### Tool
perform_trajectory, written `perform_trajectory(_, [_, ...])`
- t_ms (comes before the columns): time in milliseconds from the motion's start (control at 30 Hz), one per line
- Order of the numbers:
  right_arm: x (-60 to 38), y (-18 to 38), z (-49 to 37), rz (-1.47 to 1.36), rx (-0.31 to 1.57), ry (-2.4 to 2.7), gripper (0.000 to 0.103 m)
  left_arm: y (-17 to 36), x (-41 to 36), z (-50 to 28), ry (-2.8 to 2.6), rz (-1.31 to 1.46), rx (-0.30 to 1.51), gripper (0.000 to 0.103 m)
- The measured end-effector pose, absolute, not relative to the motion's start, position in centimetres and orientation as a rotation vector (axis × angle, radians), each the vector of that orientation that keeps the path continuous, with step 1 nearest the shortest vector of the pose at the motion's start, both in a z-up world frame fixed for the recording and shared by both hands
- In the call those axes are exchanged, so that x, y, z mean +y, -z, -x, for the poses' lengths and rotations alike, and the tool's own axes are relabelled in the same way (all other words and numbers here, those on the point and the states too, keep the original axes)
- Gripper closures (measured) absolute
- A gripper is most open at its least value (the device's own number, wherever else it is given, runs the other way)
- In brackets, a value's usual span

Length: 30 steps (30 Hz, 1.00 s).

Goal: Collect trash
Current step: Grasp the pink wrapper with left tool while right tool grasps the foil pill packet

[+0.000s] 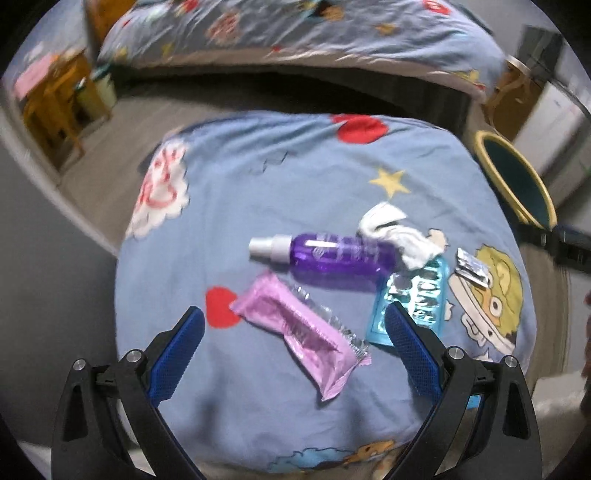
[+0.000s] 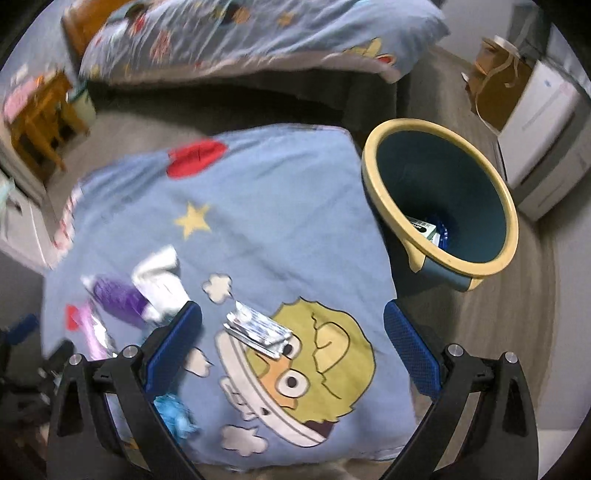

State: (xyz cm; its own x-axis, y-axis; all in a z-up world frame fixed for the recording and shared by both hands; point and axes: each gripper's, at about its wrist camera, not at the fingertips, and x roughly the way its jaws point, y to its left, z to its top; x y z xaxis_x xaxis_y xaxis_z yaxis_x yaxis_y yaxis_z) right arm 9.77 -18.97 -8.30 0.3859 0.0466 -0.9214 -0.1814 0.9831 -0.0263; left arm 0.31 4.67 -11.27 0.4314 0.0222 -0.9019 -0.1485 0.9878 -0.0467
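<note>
Trash lies on a blue cartoon-print cover (image 1: 258, 177). My left gripper (image 1: 295, 321) is open above a pink wrapper (image 1: 295, 328). Beyond it lie a purple spray bottle (image 1: 332, 254), a crumpled white tissue (image 1: 399, 236), a light-blue blister pack (image 1: 417, 295) and a silver foil packet (image 1: 472, 267). My right gripper (image 2: 293, 317) is open, with the silver foil packet (image 2: 258, 332) lying between and just beyond its fingers. A teal bin with a yellow rim (image 2: 443, 199) stands to the right of the cover; some packaging lies inside it.
A bed with the same printed bedding (image 1: 295, 33) runs across the back. A wooden chair (image 1: 51, 107) is at far left. A brown paper bag (image 2: 495, 81) and a white appliance (image 2: 546, 136) stand at right on the grey floor. The bin (image 1: 517, 181) also shows at right.
</note>
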Motion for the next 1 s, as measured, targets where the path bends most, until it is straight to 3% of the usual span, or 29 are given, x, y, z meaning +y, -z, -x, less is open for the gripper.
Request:
perform_trajectory(100, [-18.6,10.0,-9.9,0.160,1.223,-0.178,0.023,12.6,5.0,-0.6,-0.143,0.127,1.159,0.007])
perform_trajectory(267, [-17.2,12.4,-10.0,0.254,1.282,-0.243,0.038,13.5,4.5,-1.2,-0.139,0.097,1.184,0.010])
perform_trajectory(333, [-16.4,13.3,-10.1,0.302,1.299,-0.264,0.041,13.9,4.2,-1.4,-0.108,0.104,1.206,0.021])
perform_trajectory(567, [-15.2,15.0,-10.6,0.382,1.311,-0.303,0.045,16.0,3.8,-2.1,-0.065,0.108,1.293,0.038])
perform_trajectory(767, [-15.0,15.4,-11.8,0.351,1.330,-0.342,0.067,17.0,4.0,-2.4,-0.072,0.117,1.319,0.050])
perform_trajectory(900, [-15.4,15.3,-12.7,0.311,1.344,-0.344,0.080,17.0,4.1,-2.4,-0.086,0.100,1.314,0.064])
perform_trajectory(1000, [-16.0,15.0,-13.0,0.285,1.344,-0.347,0.080,16.7,4.3,-2.6,-0.097,0.091,1.307,0.073])
